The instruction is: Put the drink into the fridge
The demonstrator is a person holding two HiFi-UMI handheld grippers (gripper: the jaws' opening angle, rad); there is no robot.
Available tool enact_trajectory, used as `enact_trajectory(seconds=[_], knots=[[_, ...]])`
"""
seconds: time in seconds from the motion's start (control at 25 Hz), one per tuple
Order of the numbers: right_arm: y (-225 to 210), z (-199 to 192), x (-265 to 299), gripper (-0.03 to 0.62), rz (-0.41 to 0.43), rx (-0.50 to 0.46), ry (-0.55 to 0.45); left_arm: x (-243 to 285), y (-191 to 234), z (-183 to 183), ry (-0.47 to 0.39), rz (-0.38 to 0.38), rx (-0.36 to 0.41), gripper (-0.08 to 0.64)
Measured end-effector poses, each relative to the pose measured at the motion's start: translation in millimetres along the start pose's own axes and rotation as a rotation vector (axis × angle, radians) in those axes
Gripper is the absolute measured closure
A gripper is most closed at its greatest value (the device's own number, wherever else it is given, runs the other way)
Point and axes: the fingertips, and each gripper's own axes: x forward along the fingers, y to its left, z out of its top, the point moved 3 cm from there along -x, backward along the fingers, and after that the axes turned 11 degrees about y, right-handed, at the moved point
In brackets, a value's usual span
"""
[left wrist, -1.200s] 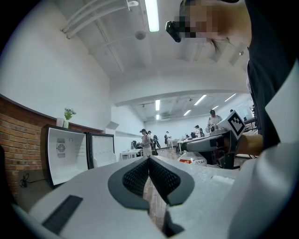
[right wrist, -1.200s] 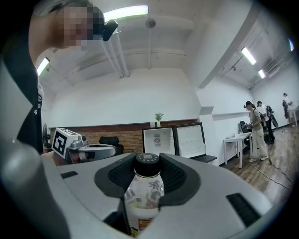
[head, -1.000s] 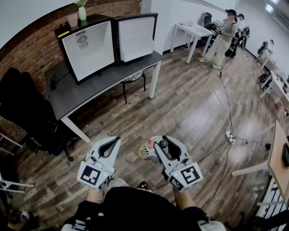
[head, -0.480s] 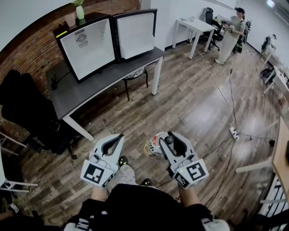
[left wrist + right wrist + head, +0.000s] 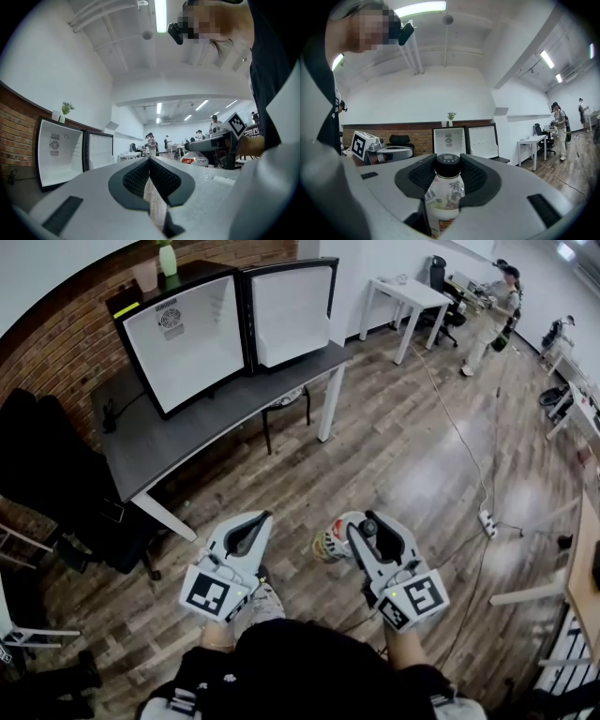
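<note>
Over the wood floor (image 5: 403,446), well short of the fridge (image 5: 183,338): the drink (image 5: 444,187) is held on the right
At far left a black chair (image 5: 56,474) sits beside the grey table (image 5: 187,442), where the fridge stands with its door (image 5: 295,306) swung open and its white inside showing; nearer, the left gripper (image 5: 253,523) has its jaws pressed together with nothing between them; just right of it the right gripper (image 5: 364,524) pinches the drink near its black cap; farther right a power strip (image 5: 487,522) lies on the floor, and a person (image 5: 497,310) stands at the room's far end
</note>
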Motion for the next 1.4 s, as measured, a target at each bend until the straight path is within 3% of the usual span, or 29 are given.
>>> enact_trajectory(seconds=[0.12,0.68,0.88,1.4], knots=[[-8,17,25,0.443,-0.017,-0.012,-0.006,13,30,8,-0.009,-0.005,-0.029,0.557],[-26,51,159,0.443,-0.015,-0.016,-0.006,46,164,9,-0.067,0.047,-0.020,0.557],[-26,59,204,0.443,-0.011,-0.010,-0.005,52,207,0,0.002,0.061,-0.035,0.557],[-33,73,292,0.443,-0.033,0.001,-0.011,72,289,-5,0.008,0.035,-0.040,0.557]])
